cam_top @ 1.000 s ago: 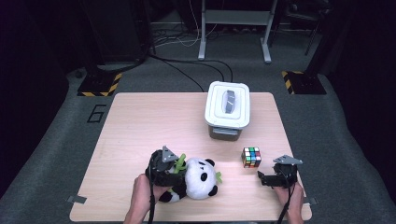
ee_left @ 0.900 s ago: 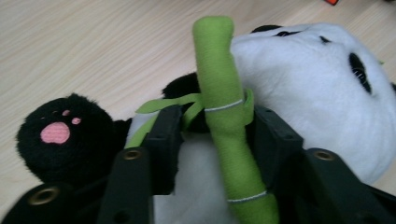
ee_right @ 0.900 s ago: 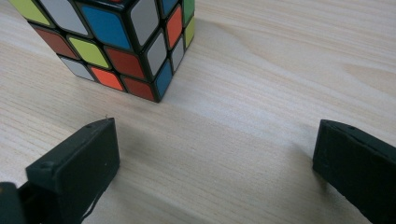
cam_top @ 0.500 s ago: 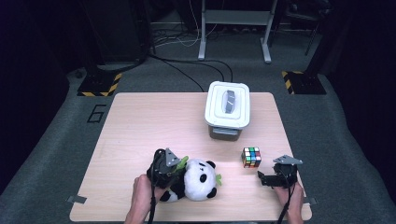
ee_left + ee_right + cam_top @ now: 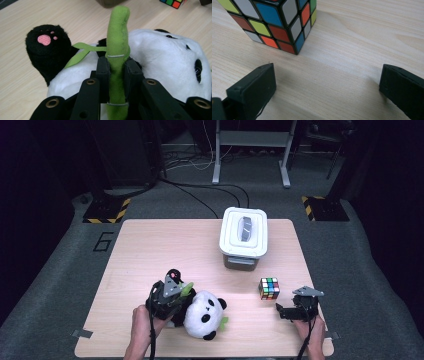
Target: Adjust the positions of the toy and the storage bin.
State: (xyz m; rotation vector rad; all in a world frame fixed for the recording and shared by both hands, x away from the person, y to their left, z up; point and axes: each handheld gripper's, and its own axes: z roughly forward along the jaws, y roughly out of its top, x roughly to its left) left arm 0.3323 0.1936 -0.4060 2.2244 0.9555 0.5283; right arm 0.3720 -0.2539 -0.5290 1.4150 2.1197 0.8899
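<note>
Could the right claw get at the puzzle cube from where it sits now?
Probably yes: the right claw stands open, the puzzle cube just ahead, only bare table between them.

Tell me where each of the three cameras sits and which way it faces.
High view: fixed above the person's side, looking forward and down on the table; forearms and both tools come in from the bottom.
Left gripper view: rides the left tool, looking along its jaws, shut on the green bamboo stalk of the panda plush.
Right gripper view: rides the right tool, looking low over the wood between open jaws at the puzzle cube.
Shared: the cube appears in all three views; the panda in the high and left gripper views.
</note>
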